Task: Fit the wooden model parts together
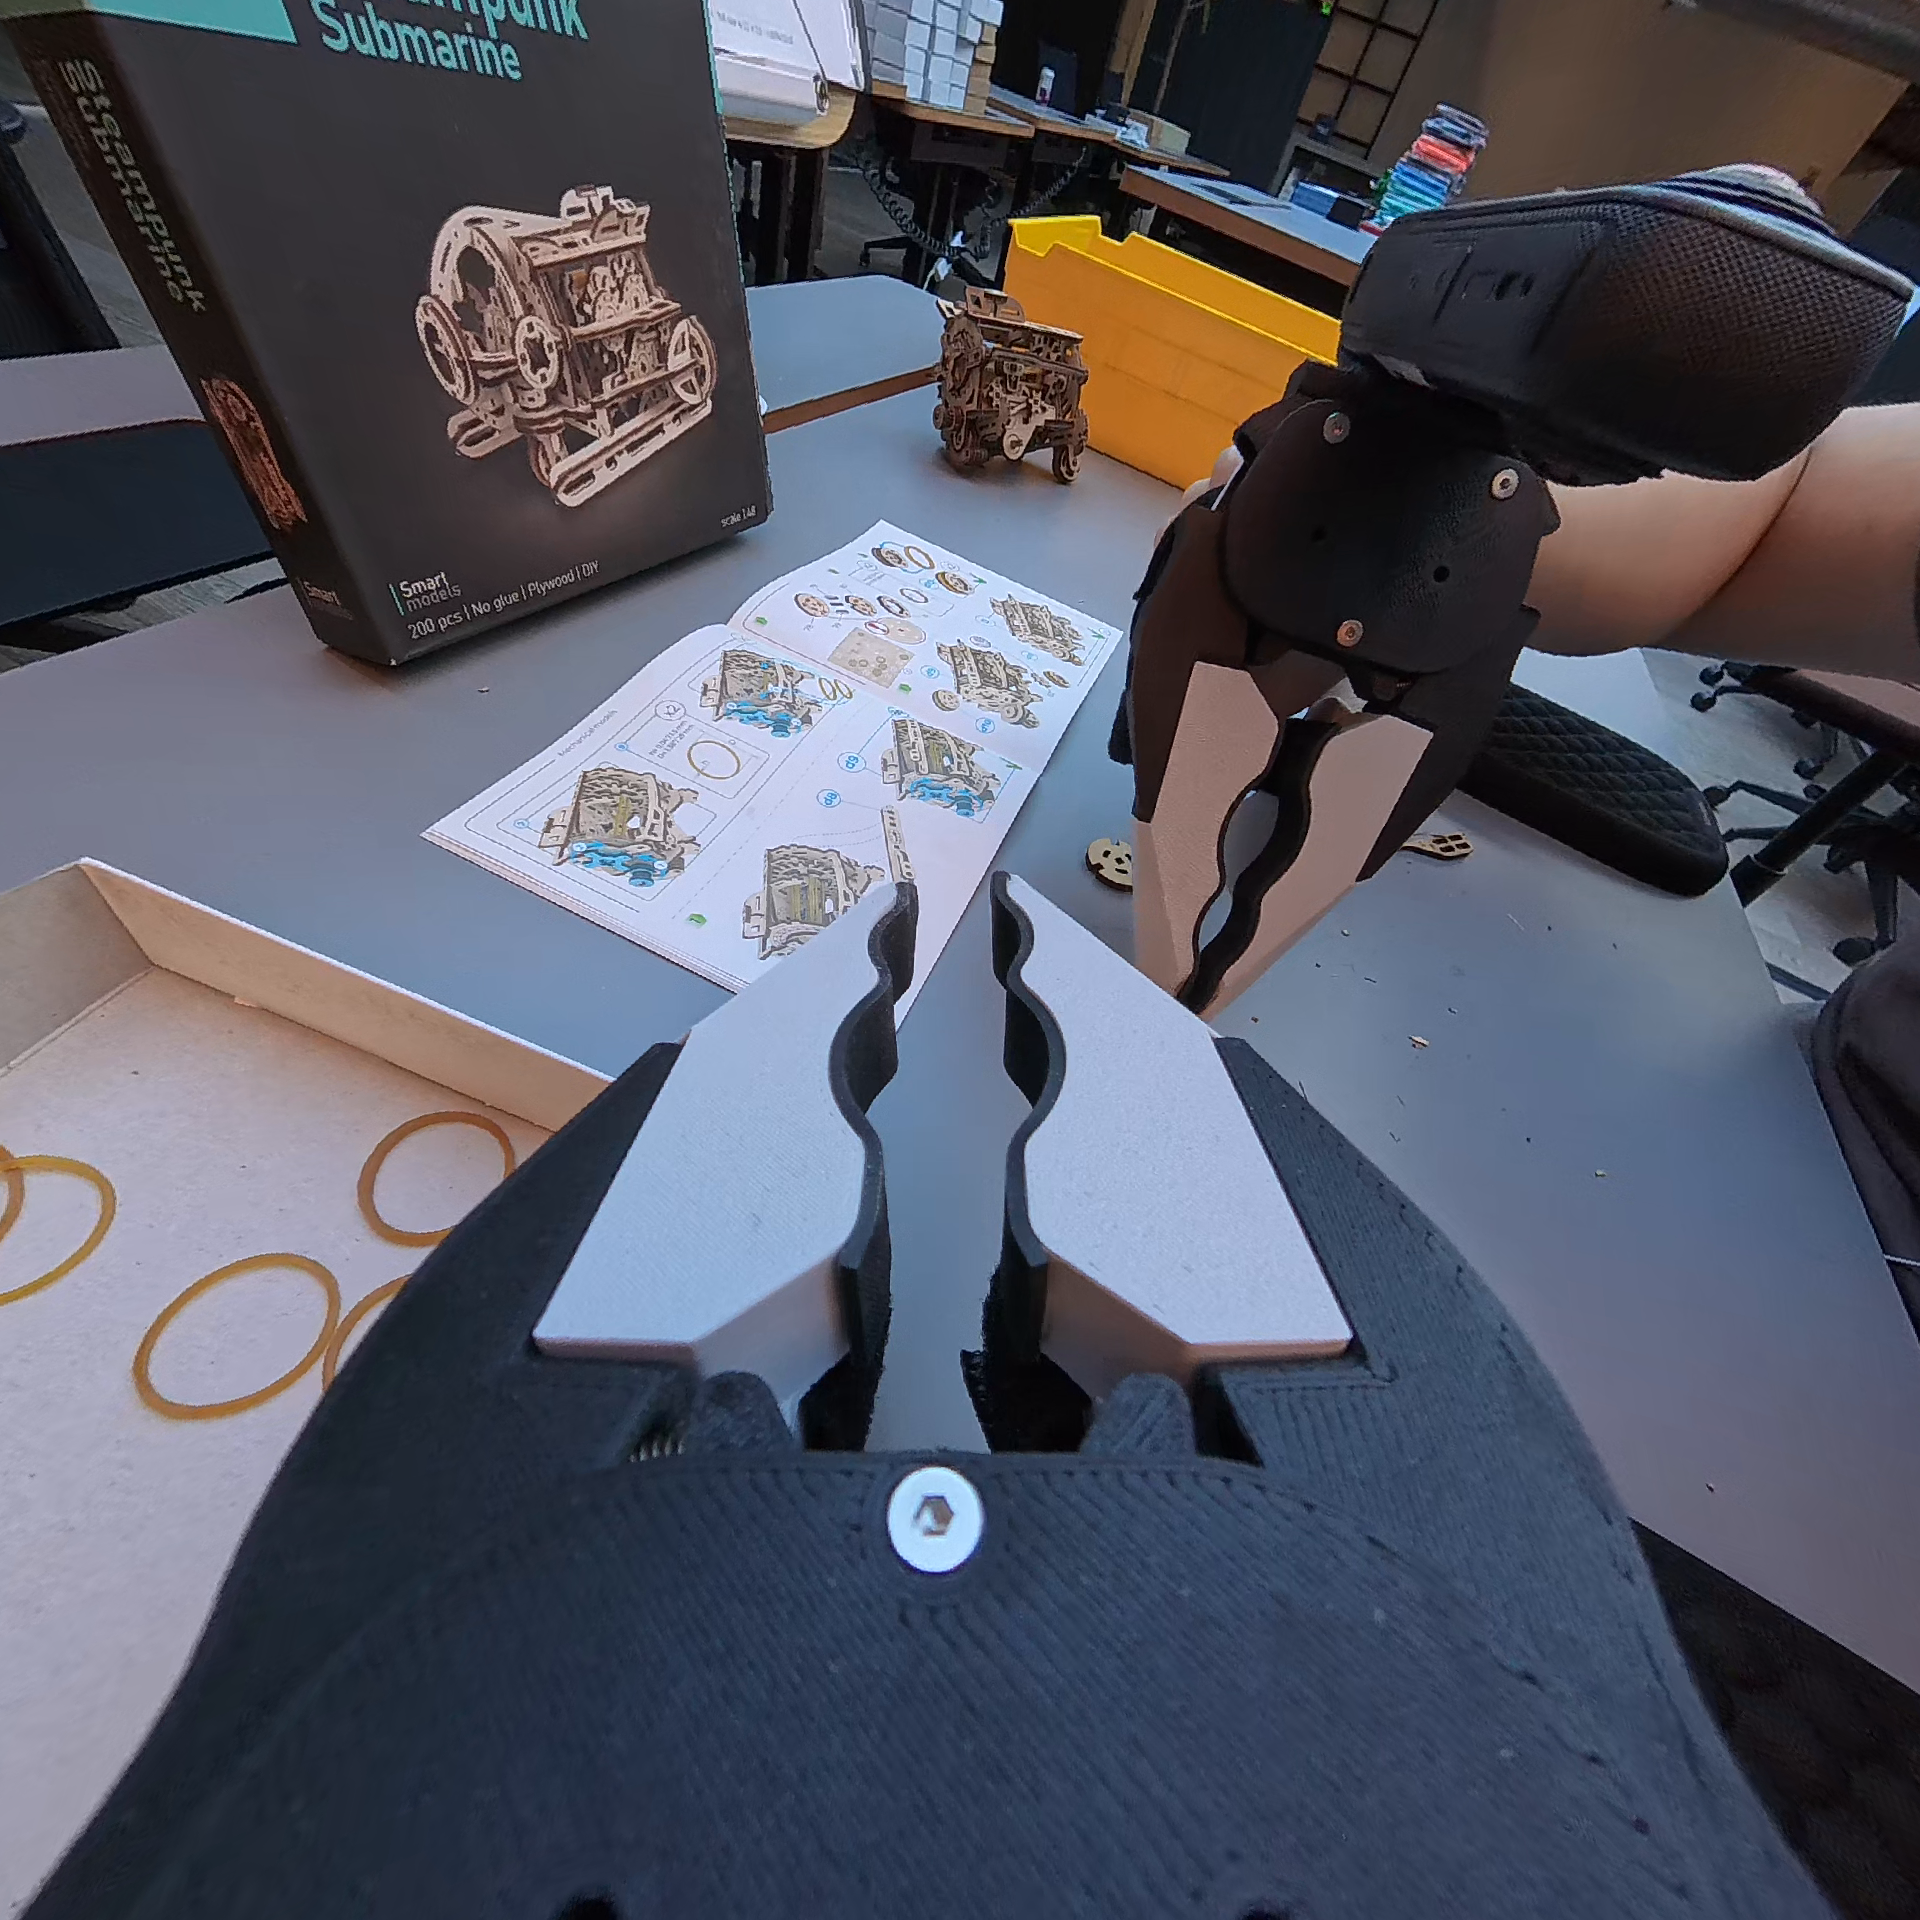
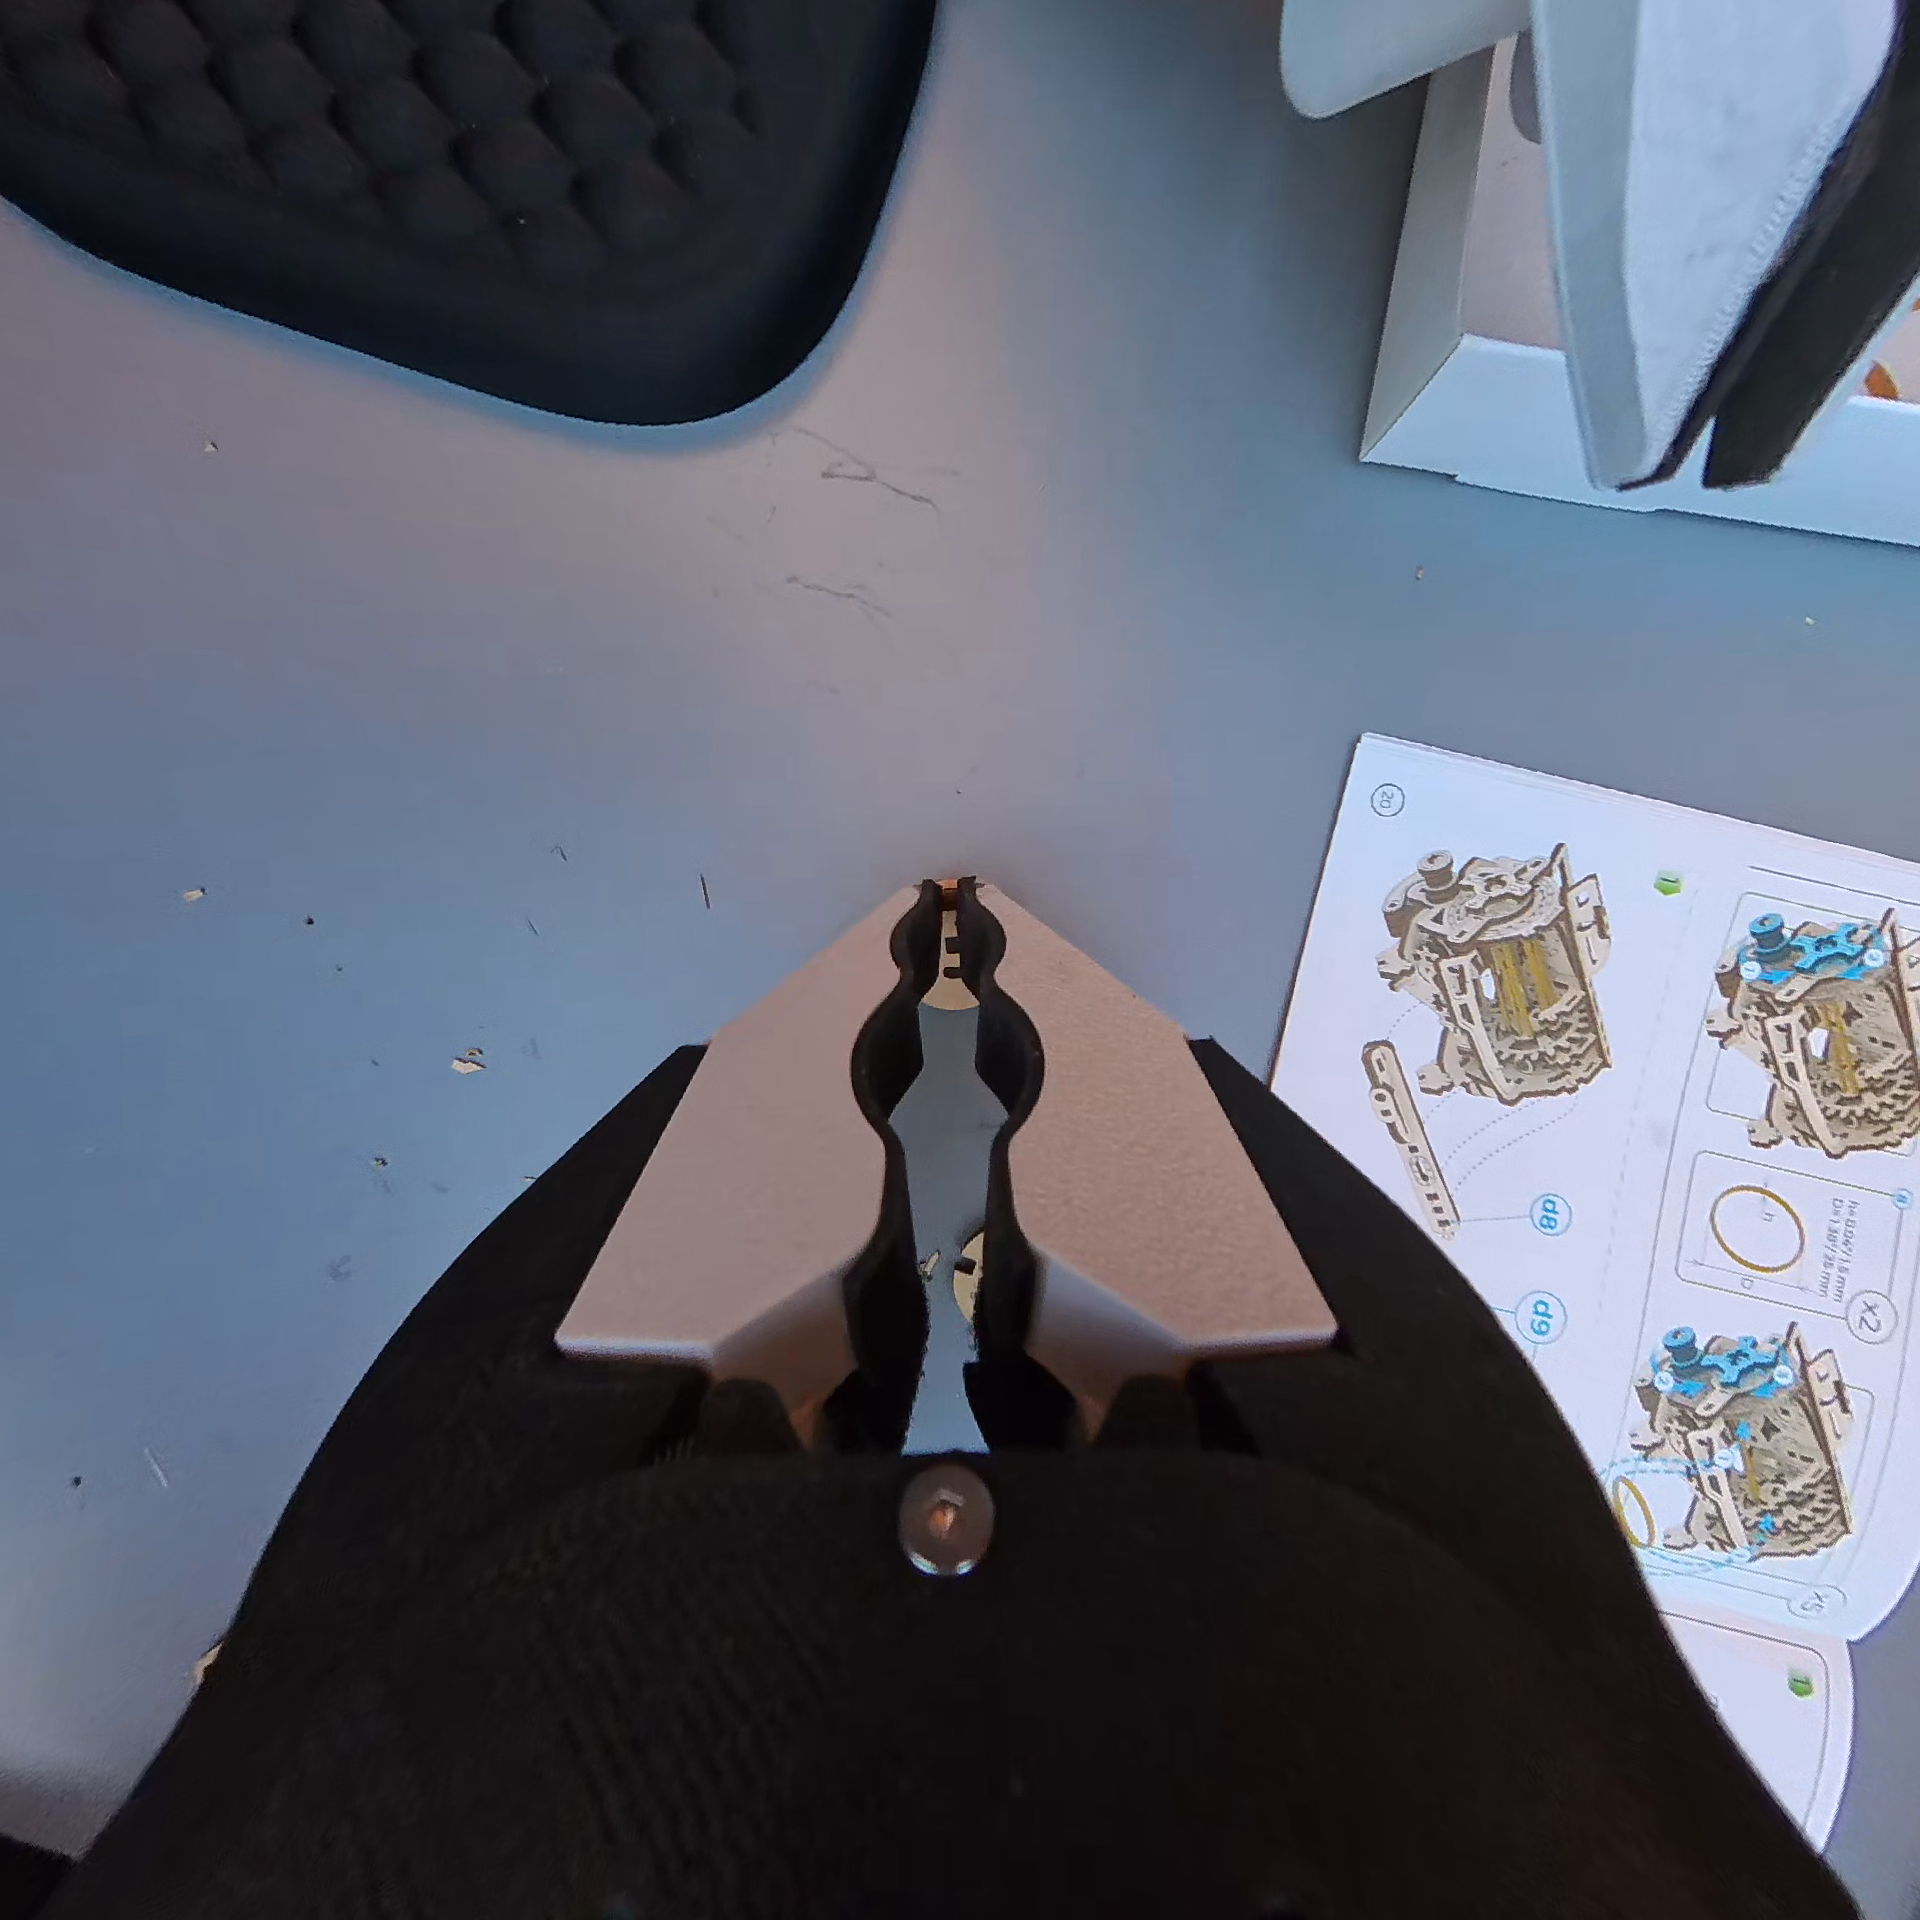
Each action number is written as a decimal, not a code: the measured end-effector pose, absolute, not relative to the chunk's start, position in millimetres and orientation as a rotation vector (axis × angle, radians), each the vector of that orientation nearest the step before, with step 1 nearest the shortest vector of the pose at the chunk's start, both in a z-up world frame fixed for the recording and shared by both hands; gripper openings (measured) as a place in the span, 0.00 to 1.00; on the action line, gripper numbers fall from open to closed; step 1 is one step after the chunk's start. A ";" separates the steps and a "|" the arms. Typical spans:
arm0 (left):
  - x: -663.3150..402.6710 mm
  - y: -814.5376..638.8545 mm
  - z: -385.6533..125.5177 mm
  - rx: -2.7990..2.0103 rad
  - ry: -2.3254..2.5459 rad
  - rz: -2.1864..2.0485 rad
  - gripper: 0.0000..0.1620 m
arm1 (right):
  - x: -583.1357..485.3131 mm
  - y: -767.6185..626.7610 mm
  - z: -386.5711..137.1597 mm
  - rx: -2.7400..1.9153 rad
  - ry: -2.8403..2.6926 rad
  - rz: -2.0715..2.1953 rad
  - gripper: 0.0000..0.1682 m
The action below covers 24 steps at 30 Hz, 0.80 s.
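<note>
Left gripper (image 1: 954, 904): mine, closest to the lens, jaws parted with nothing in them, hovering over the grey table (image 1: 312, 748) by the open instruction booklet (image 1: 790, 748).
Right gripper (image 2: 948, 885): tips pinched nearly together, pointing straight down at the table. I can see a sliver of pale wood between the tips, so I think it has a small wooden part (image 2: 949, 891), but that view is tight and I wouldn't swear to it.
Loose pieces: flat wooden cutout (image 1: 1110, 862) lying just beside the right gripper's fingers, another cutout (image 1: 1439, 844) on the far side.
Wooden model (image 1: 1008, 384): upright at the back of the table, next to the yellow bin (image 1: 1153, 312), well apart from both grippers.
Key relation: the model sits ahead of my left jaws and beyond the booklet; the right gripper is nearer the loose parts.
Tray (image 1: 312, 977): rubber bands (image 1: 234, 1335) inside, to my left.
</note>
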State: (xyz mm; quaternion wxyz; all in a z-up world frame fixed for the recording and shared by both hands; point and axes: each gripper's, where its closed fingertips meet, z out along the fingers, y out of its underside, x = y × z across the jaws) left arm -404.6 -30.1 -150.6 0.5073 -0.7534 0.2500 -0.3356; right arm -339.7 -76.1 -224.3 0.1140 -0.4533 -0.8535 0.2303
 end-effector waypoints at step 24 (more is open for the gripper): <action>-404.5 -30.7 -149.4 -1.813 0.605 -0.808 0.08 | -338.5 -73.7 -226.2 -1.336 -2.518 0.613 0.03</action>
